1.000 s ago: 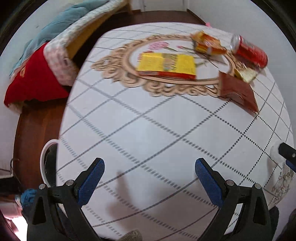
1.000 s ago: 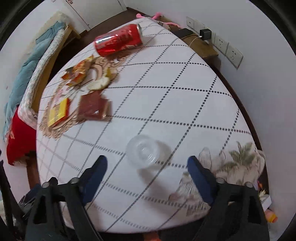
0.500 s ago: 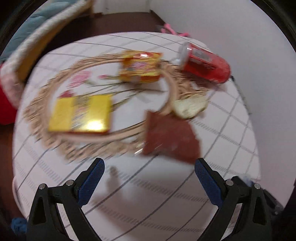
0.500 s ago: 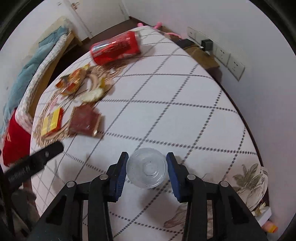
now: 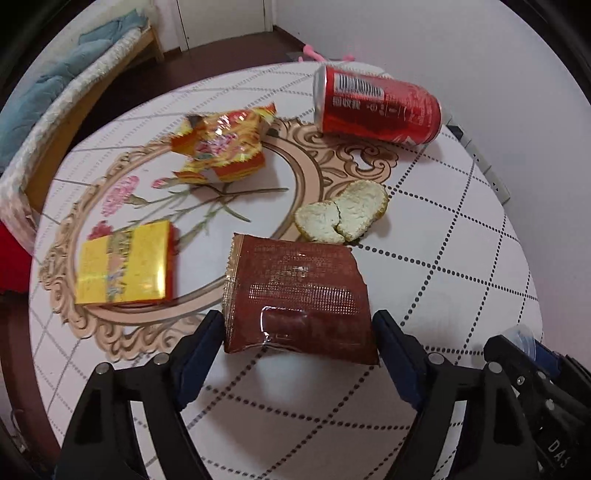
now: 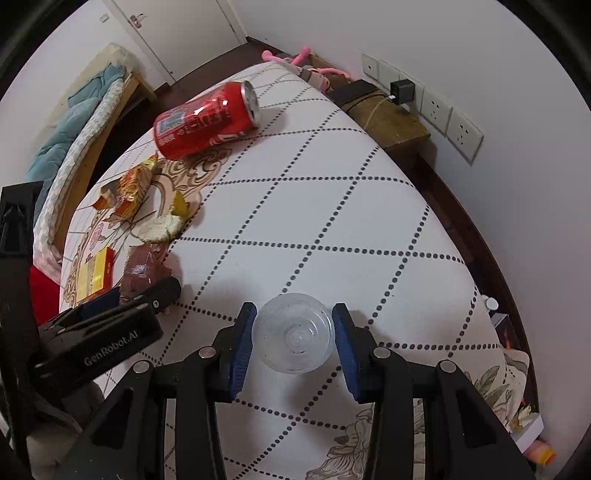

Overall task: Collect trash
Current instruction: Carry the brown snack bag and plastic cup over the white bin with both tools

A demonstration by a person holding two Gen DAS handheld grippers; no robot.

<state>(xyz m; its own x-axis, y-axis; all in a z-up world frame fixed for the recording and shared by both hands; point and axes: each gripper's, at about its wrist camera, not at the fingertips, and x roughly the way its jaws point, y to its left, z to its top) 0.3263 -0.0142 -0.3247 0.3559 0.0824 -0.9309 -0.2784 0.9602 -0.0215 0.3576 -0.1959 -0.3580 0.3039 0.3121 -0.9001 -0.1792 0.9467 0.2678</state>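
Trash pickup: my right gripper (image 6: 293,338) just clamped the clear plastic cup (image 6: 293,338); left gripper (image 5: 297,345), now spread, straddles the brown foil wrapper (image 5: 299,295).

Left gripper (image 5: 297,343) spread wide, right gripper (image 6: 293,332) narrowed

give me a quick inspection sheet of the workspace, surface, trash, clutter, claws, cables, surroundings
Surface: round table under a white cloth with a dotted grid and floral print.
Job's things: red can on its side; brown wrapper; yellow packet; crumpled foil wrapper; peel pieces; clear plastic cup.
Clutter: nothing seen beyond the trash.
Claws: left claw open, its pads either side of the brown wrapper's near edge; right claw shut on the clear plastic cup.
Cables: charger plugged into the wall sockets; its lead runs onto the wooden stand.
Surroundings: bed with blue blanket, door, pink toy.
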